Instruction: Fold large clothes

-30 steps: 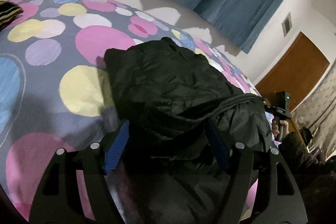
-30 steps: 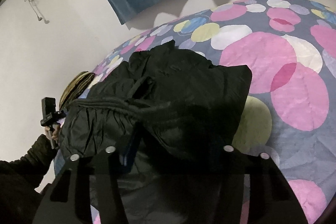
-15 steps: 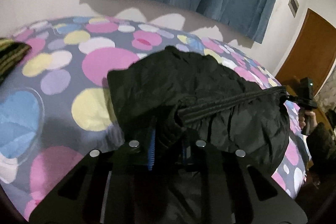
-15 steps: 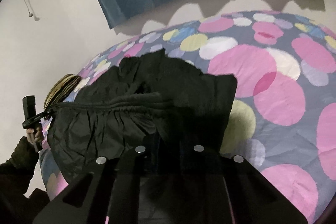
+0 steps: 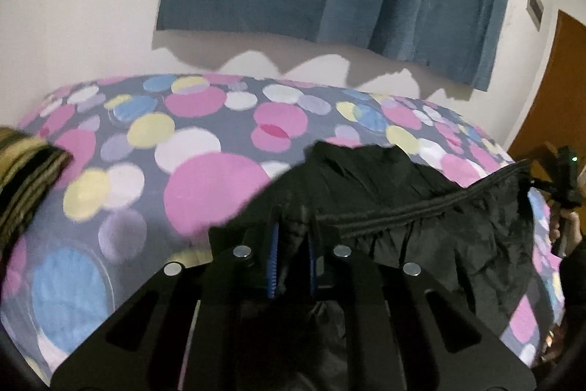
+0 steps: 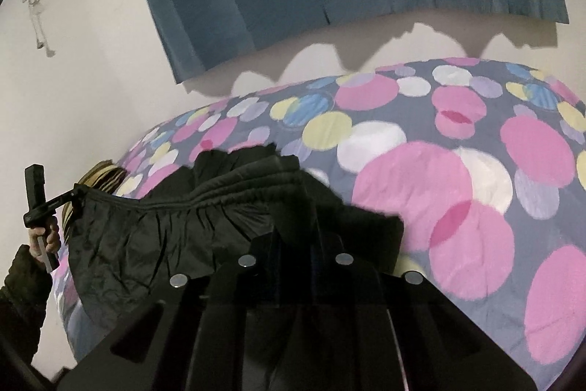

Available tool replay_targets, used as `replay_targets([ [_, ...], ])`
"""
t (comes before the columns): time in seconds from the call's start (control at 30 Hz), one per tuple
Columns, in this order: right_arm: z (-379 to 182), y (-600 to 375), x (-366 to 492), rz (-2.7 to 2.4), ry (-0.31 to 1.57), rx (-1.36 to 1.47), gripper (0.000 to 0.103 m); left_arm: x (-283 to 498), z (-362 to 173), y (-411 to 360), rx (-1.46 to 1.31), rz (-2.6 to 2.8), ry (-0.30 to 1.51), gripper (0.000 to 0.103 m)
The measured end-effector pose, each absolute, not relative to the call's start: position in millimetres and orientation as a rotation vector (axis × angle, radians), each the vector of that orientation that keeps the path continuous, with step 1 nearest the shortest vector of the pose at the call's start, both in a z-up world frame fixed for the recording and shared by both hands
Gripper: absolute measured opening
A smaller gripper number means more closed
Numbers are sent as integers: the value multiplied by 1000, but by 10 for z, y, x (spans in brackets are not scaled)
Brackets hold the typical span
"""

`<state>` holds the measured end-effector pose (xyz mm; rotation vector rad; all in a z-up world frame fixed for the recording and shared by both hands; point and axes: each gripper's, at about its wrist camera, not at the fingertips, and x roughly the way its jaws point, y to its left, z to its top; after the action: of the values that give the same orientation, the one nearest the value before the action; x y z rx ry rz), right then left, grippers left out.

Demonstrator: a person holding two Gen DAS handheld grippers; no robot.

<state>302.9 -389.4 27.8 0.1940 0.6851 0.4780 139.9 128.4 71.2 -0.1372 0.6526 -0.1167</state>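
Though clamped by both hand-held grippers (image 5: 291, 255) (image 6: 295, 259), unlabelled black garment (image 5: 439, 237).

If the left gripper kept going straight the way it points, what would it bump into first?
The left gripper is already shut on the black padded jacket, so more jacket comes first. Beyond that, probably the spotted pink-and-grey bedspread, though depth is hard to judge.

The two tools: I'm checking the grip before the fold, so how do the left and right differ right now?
The left tool shows bright blue finger pads around a bunched corner of the black jacket; the right tool's pads sit in shadow, barely visible. The left one holds the left end of the hem, the right one the right end. Both are shut on the jacket, hem stretched between them above the spotted bedspread.
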Motion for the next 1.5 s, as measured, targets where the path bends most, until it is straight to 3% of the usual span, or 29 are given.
replay_targets([
  [0.23, 261, -3874, 3688, 424, 709, 240, 11, 2179, 674, 1313, -126, -37, 674, 11],
  [0.5, -258, -3755, 4404, 336, 844, 245, 11, 2973, 157, 1422, -122, 61, 781, 10],
  [0.83, -862, -3720, 4689, 292, 1009, 264, 11, 3253, -396, 1529, -105, 108, 893, 10],
  [1.2, -961, -3762, 4742, 292, 1040, 296, 12, 3394, -693, 1581, -135, 89, 1004, 11],
  [1.33, -867, -3806, 4672, 276, 1012, 313, 32, 3256, -519, 1730, -242, 52, 967, 15],
  [1.5, -640, -3917, 4350, 286, 948, 354, 57, 2840, -260, 1911, -414, 2, 894, 39],
])
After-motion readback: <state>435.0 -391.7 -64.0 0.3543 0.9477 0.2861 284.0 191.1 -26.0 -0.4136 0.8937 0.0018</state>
